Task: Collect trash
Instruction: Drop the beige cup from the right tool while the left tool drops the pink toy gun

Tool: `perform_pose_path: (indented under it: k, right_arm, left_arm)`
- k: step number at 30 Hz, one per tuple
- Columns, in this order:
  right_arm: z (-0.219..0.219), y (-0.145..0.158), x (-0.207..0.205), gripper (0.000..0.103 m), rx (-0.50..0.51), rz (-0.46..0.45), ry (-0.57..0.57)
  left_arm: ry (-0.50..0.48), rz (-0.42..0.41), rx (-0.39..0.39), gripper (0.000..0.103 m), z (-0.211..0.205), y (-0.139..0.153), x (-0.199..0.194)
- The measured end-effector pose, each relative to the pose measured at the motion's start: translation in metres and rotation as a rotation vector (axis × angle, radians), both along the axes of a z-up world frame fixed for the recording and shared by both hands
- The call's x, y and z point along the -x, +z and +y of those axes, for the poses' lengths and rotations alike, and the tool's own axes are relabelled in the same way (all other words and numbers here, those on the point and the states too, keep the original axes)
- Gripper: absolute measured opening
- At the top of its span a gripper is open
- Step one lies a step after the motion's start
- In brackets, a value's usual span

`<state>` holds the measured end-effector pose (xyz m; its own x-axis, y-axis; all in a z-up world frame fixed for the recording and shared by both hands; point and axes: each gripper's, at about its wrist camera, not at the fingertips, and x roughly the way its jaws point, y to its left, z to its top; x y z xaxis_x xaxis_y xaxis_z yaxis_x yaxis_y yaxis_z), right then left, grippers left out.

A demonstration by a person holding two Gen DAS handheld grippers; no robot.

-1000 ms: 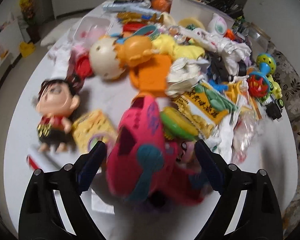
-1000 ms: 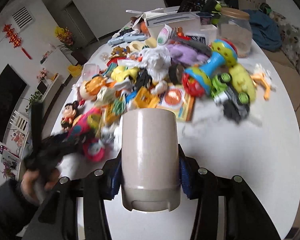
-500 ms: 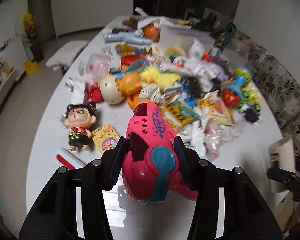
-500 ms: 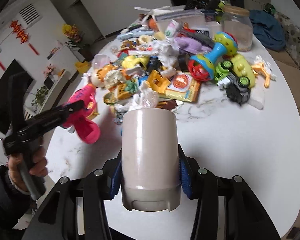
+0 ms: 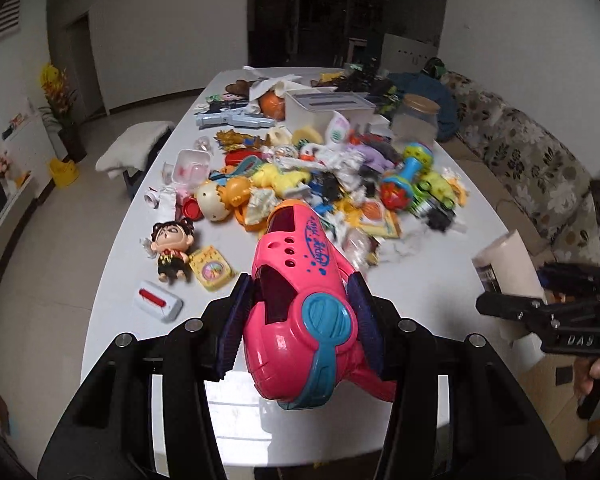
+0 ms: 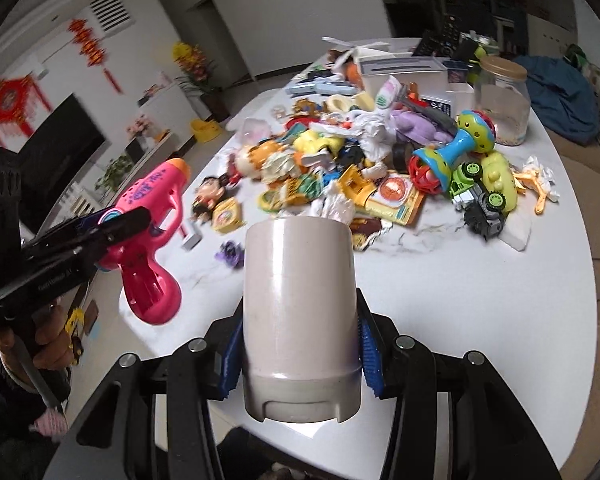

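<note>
White oval table (image 5: 420,288): is being used as the sorting surface, its near end left bare, presumably so that picked items can be carried clear of the rest. Mixed heap (image 5: 324,184): toys, snack wrappers and crumpled white paper are being kept together across the table's middle and far end; the trash proper, namely the crumpled paper (image 6: 374,130) and the orange-and-yellow wrapper (image 6: 396,196), is lying tangled among the toys, which is likely why toys are being lifted out. Beige cup (image 6: 300,316): is being held upright above the near table edge by the right gripper (image 6: 300,356), both jaws clamped on its lower wall, mouth upward, seemingly so that it can be used as a bin for small scraps; its inside is not being shown. Pink toy gun (image 5: 304,312): is being gripped across its body by the left gripper (image 5: 300,328), jaws closed on both flanks, and is being held in the air off the table's near left side, well apart from the heap, judged as being cleared aside. Doll figure (image 5: 170,248) and yellow toy clock (image 5: 212,268): are lying just beside each other at the heap's left fringe, untouched.
</note>
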<state>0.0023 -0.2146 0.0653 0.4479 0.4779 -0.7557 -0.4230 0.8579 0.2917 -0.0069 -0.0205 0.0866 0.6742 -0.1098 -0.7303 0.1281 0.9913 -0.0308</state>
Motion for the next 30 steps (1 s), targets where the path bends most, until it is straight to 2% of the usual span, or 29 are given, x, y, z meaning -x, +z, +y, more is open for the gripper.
perform_pose_path:
  k: [3,8,10,14,16,17,18,19,21,24,27,30]
  right_arm:
    - [-0.006,-0.003,0.031,0.047,0.007,0.019,0.059]
    - [-0.011,-0.025,0.084,0.047,0.040,0.091,0.167]
    - [-0.010,-0.039,0.100,0.047,0.057,0.125,0.207]
    - [-0.008,-0.079,0.117,0.047,0.096,0.221,0.265]
    - [-0.002,-0.104,0.120,0.048,0.128,0.268,0.292]
    - [0.001,-0.117,0.120,0.050,0.151,0.295,0.302]
    - [0.003,-0.127,0.122,0.055,0.169,0.313,0.309]
    - [0.005,-0.140,0.121,0.069,0.192,0.331,0.314]
    - [0.007,-0.153,0.119,0.069,0.223,0.337,0.317]
    - [0.004,-0.143,0.111,0.069,0.193,0.317,0.304]
    - [0.002,-0.120,0.097,0.069,0.163,0.257,0.274]
    - [0.010,-0.099,0.056,0.069,0.138,0.170,0.199]
  left_arm:
    - [-0.047,0.019,-0.022,0.048,-0.013,-0.003,0.036]
    - [-0.125,0.126,-0.018,0.048,-0.030,-0.025,0.097]
    - [-0.163,0.179,-0.013,0.048,-0.037,-0.041,0.114]
    - [-0.239,0.277,-0.073,0.049,-0.053,-0.082,0.137]
    - [-0.260,0.360,-0.061,0.049,-0.056,-0.110,0.139]
    - [-0.264,0.394,-0.045,0.055,-0.055,-0.122,0.138]
    - [-0.260,0.410,-0.045,0.065,-0.056,-0.131,0.139]
    - [-0.254,0.431,-0.055,0.068,-0.056,-0.145,0.137]
    - [-0.245,0.460,-0.061,0.069,-0.056,-0.159,0.134]
    - [-0.224,0.474,-0.048,0.069,-0.050,-0.162,0.128]
    - [-0.196,0.427,-0.044,0.070,-0.036,-0.147,0.119]
    - [-0.141,0.372,-0.039,0.075,-0.016,-0.131,0.098]
